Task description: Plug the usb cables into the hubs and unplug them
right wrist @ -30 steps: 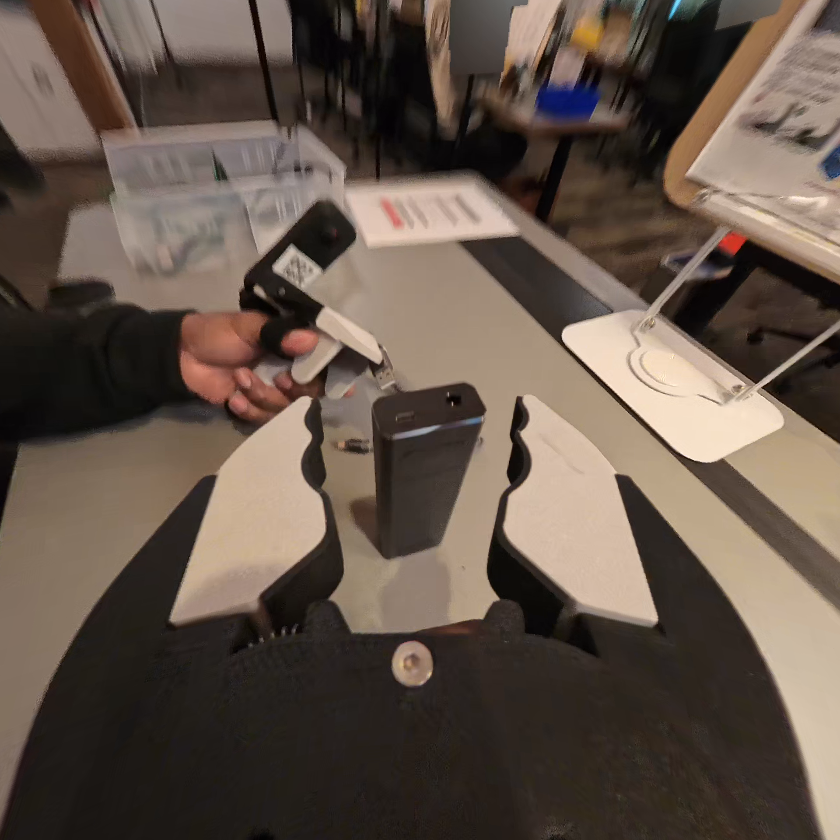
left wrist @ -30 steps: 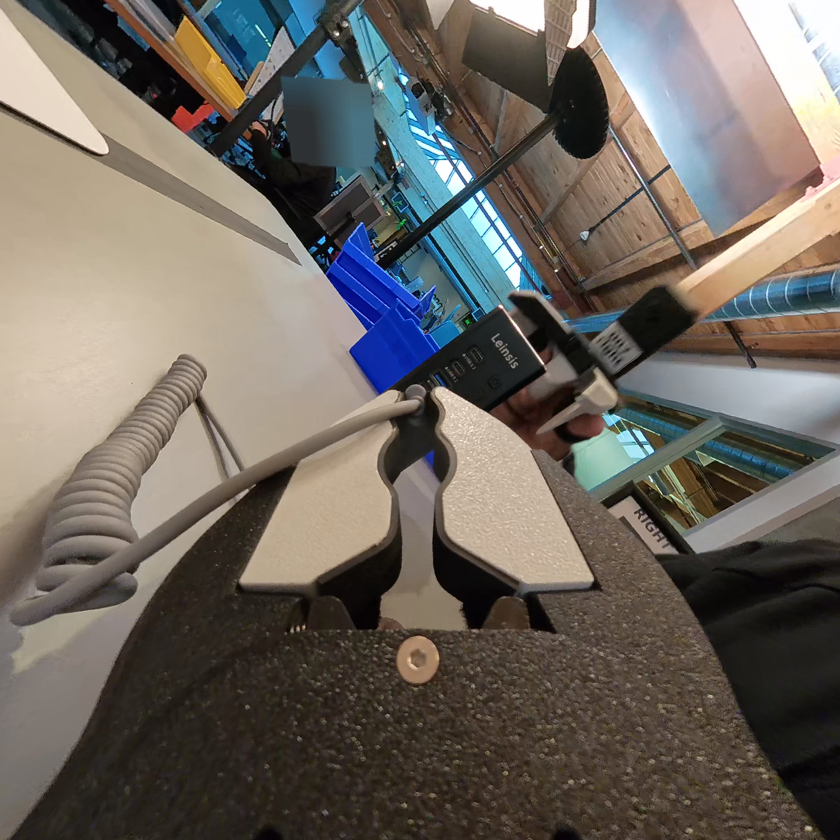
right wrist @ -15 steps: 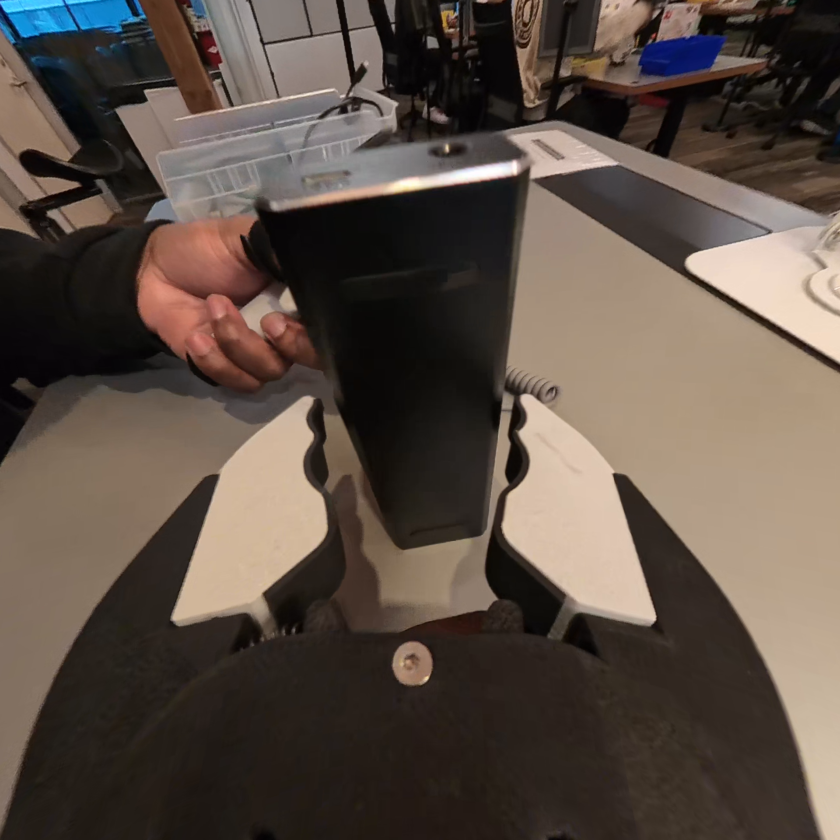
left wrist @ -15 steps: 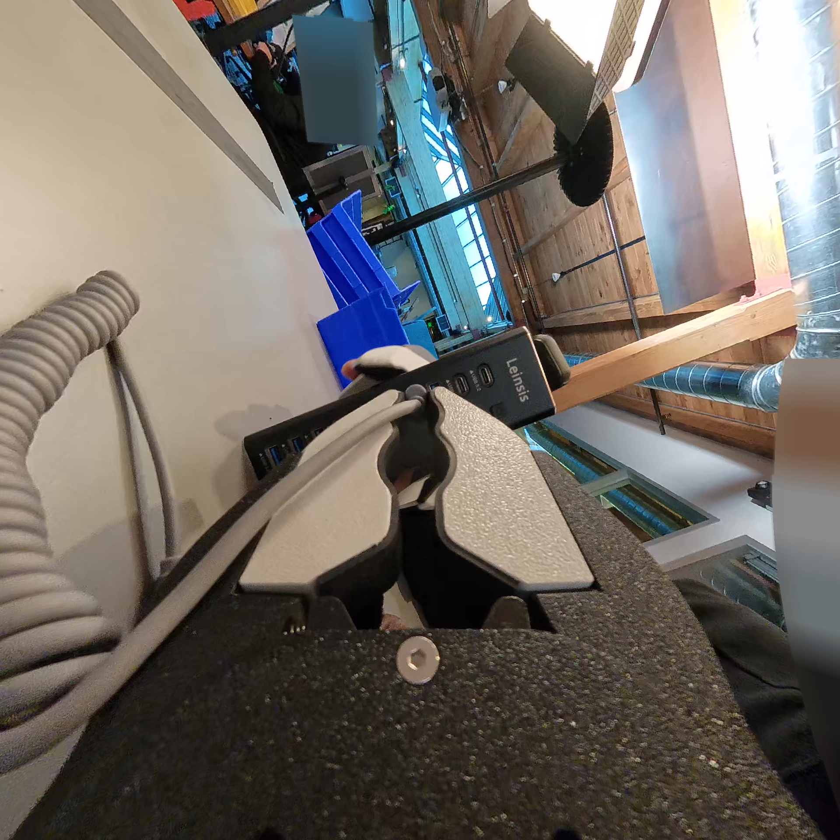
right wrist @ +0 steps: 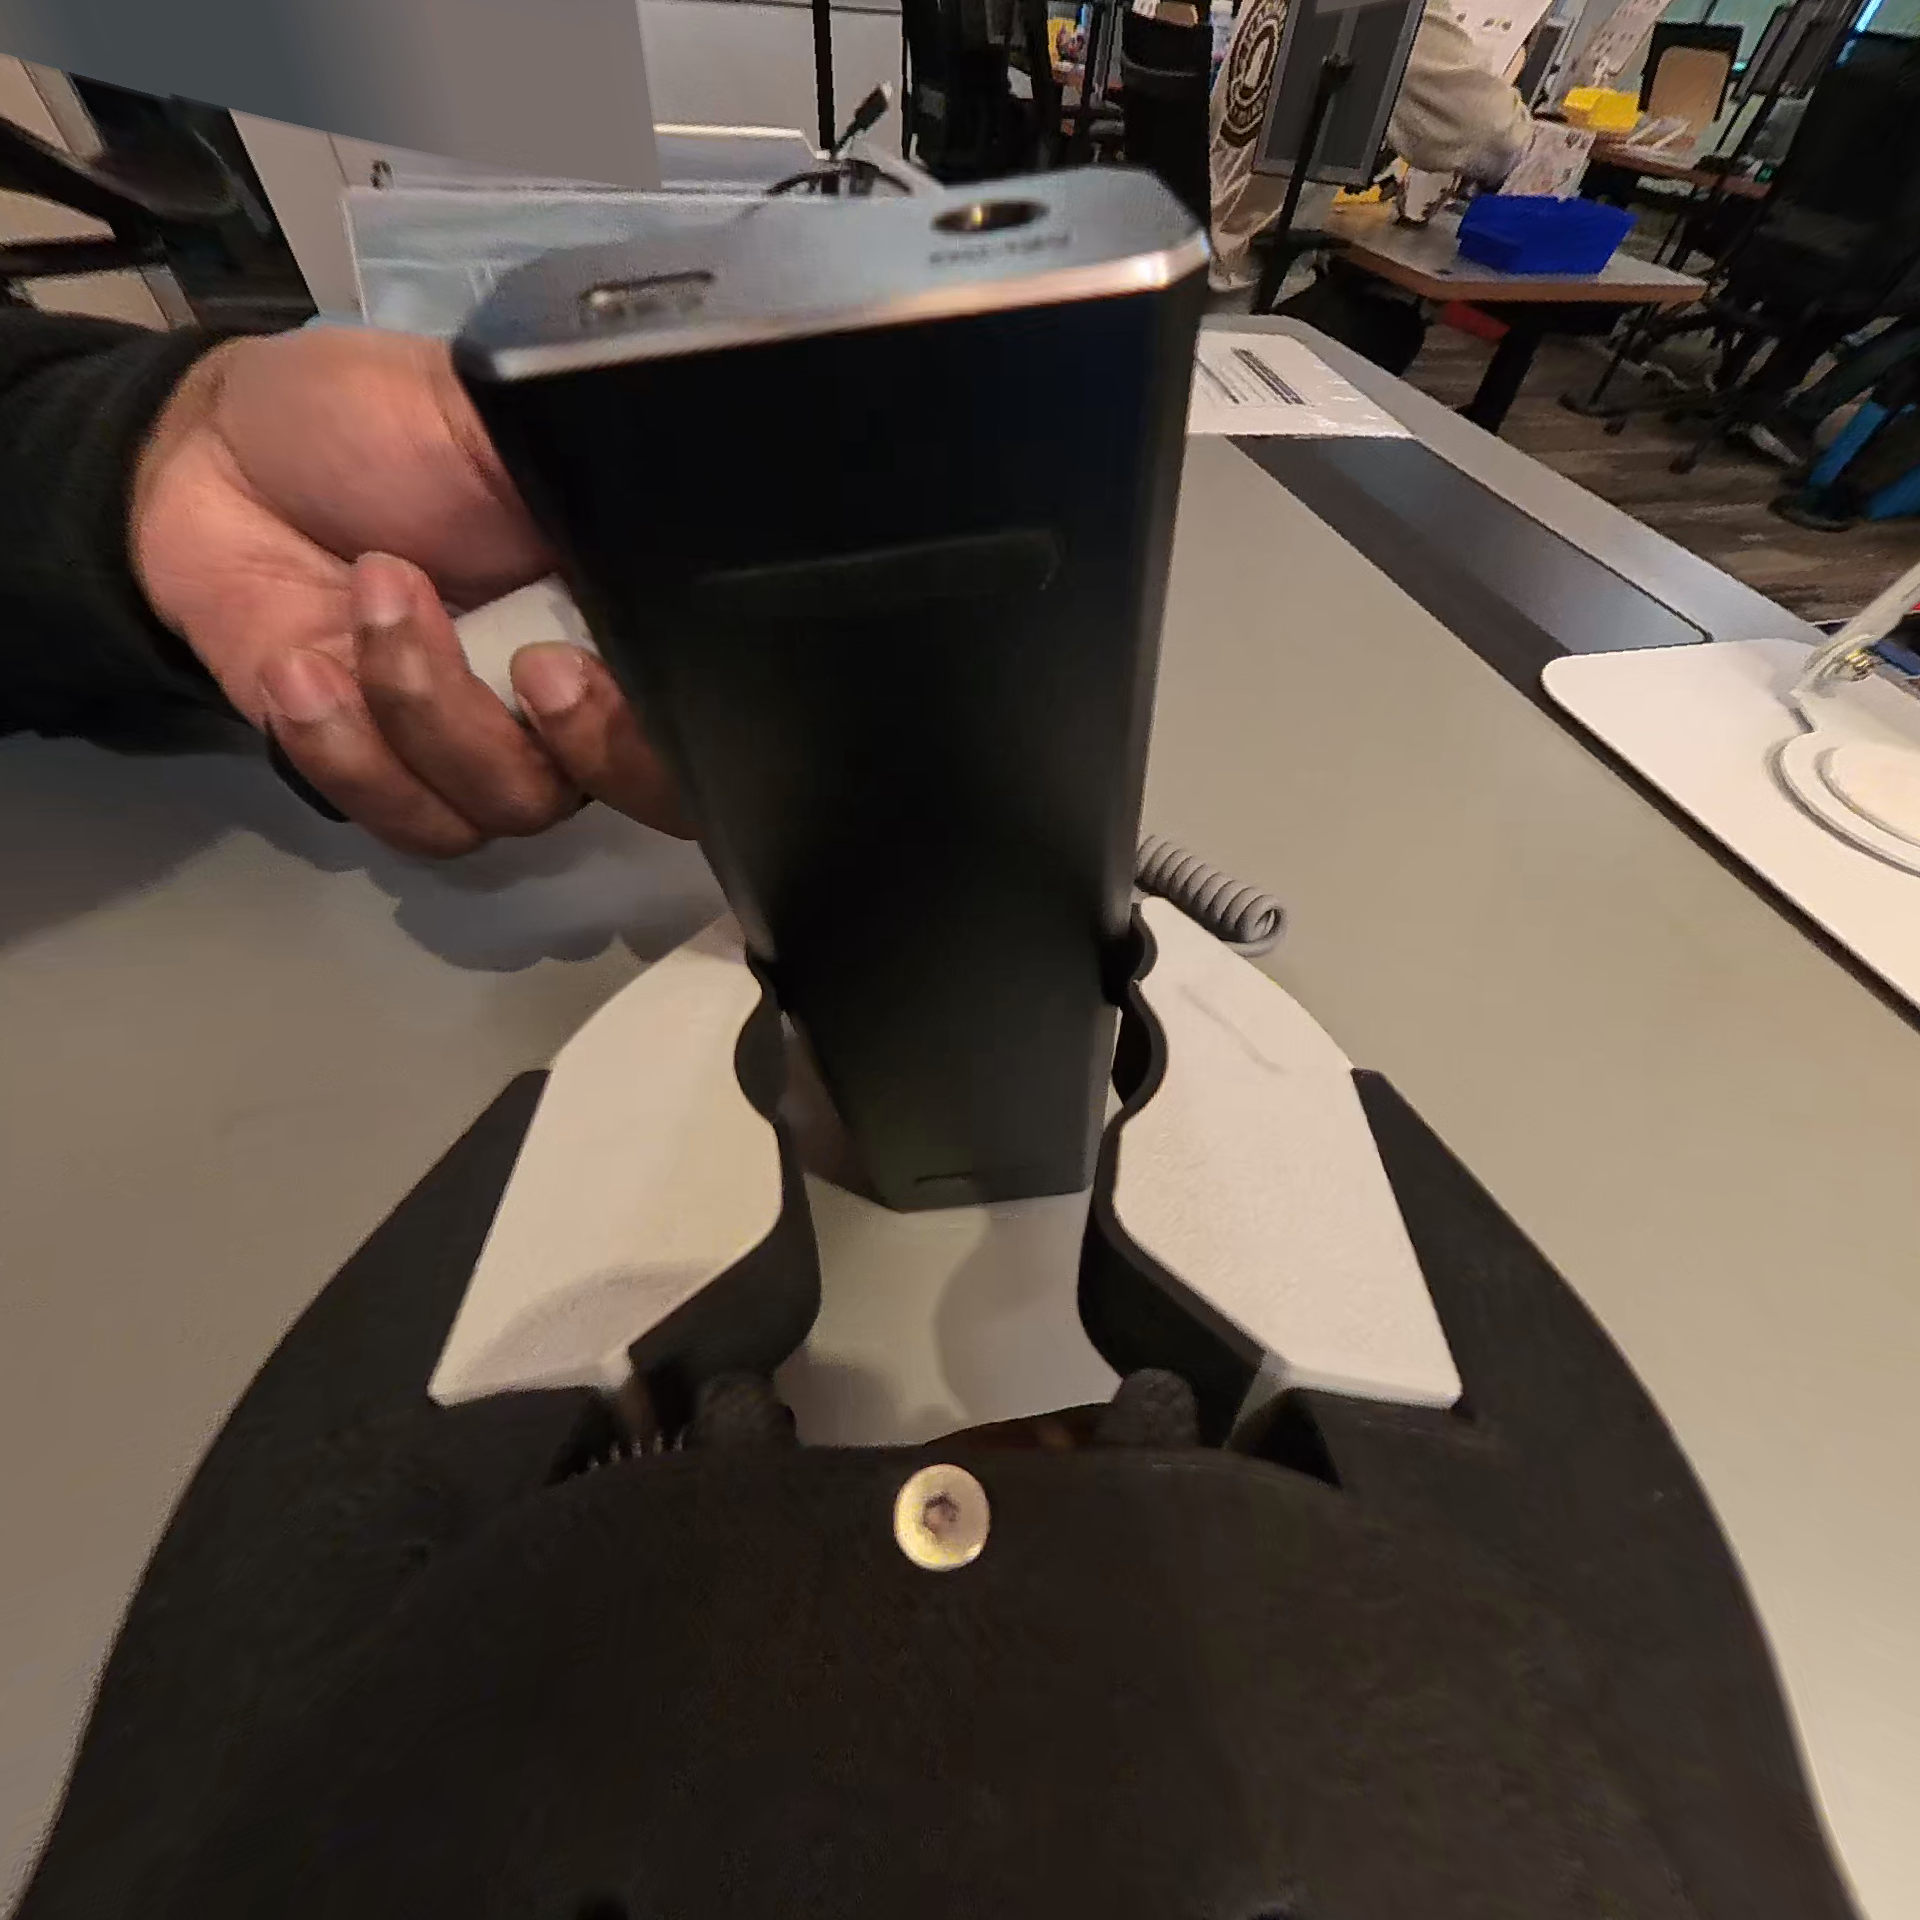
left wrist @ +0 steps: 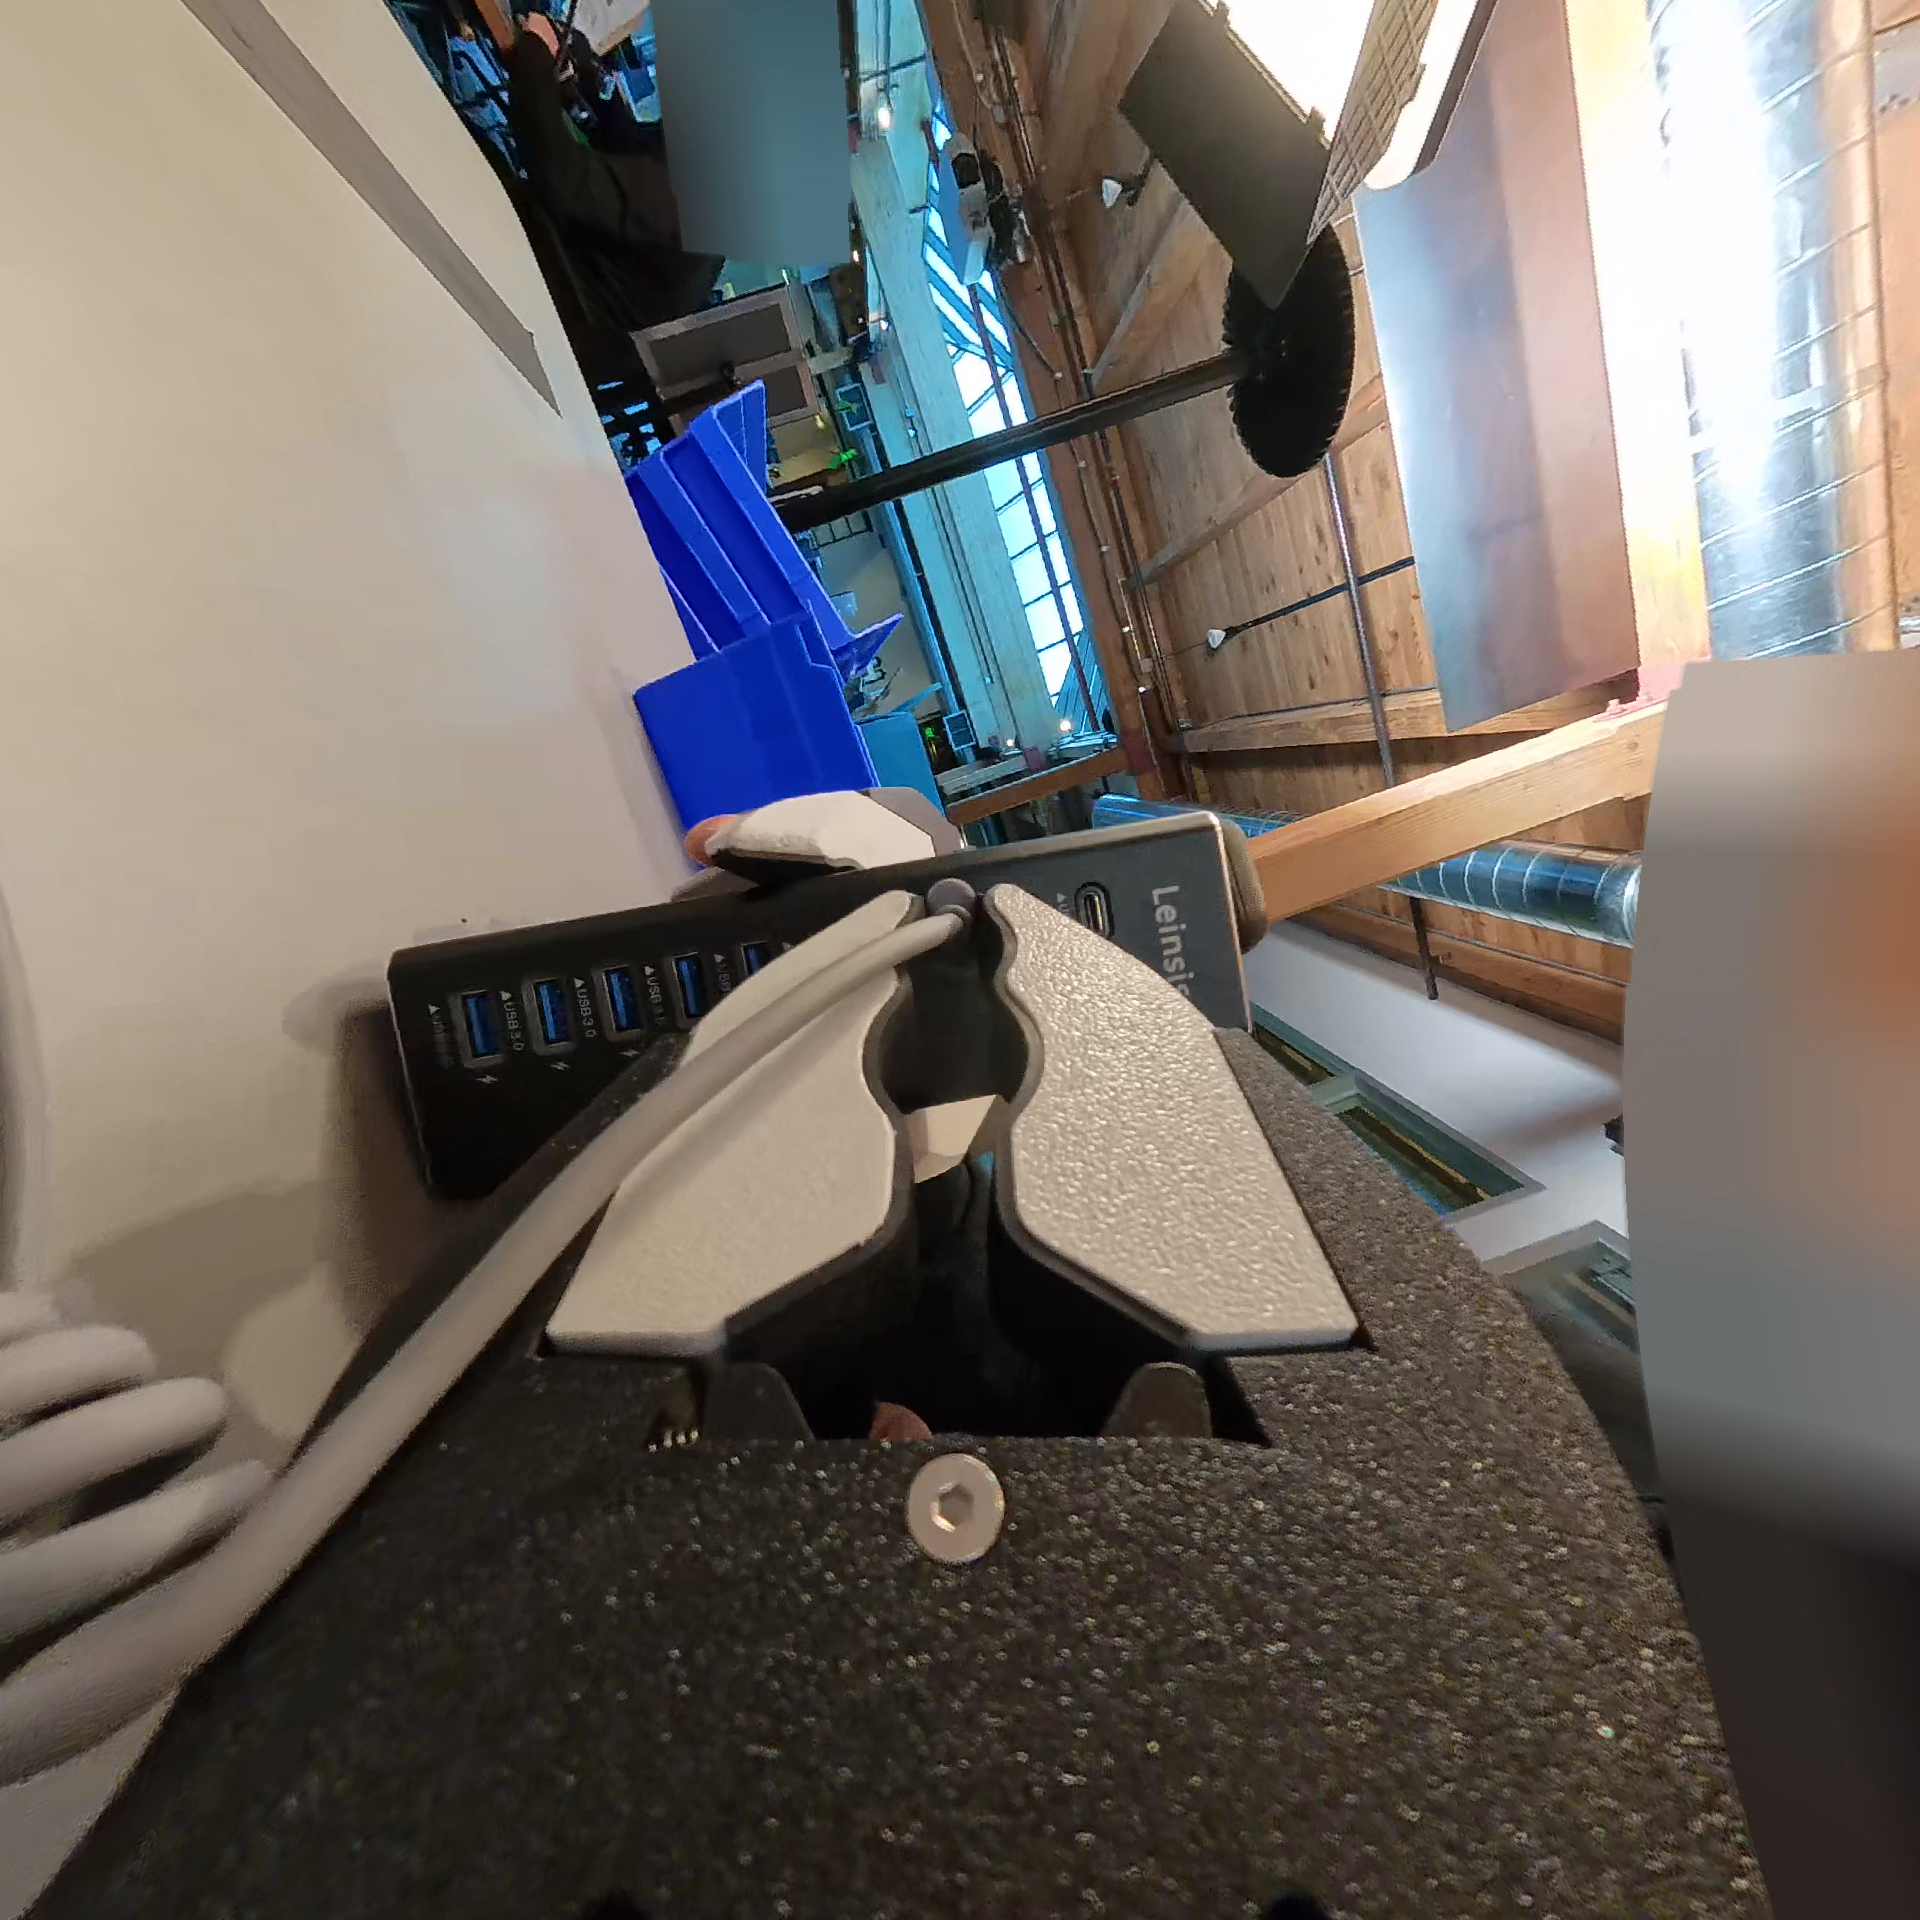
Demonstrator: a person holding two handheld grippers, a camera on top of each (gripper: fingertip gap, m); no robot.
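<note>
- My left gripper (left wrist: 951,914) has its jaws closed tight on the grey USB cable (left wrist: 665,1101), pinching it at the tips, right against the port face of the hub.
- My right gripper (right wrist: 940,966) has its jaws clamped on the sides of the black hub (right wrist: 883,644), holding it lifted above the grey desk (right wrist: 1455,987).
- The cable's coiled part (right wrist: 1210,894) lies on the desk just behind the hub.
- Blue bins (left wrist: 748,665) stand farther off.

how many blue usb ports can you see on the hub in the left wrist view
5, in a row along the black hub's face: four fully visible at, one partly covered at. The left tool and grey cable may hide more.
</note>
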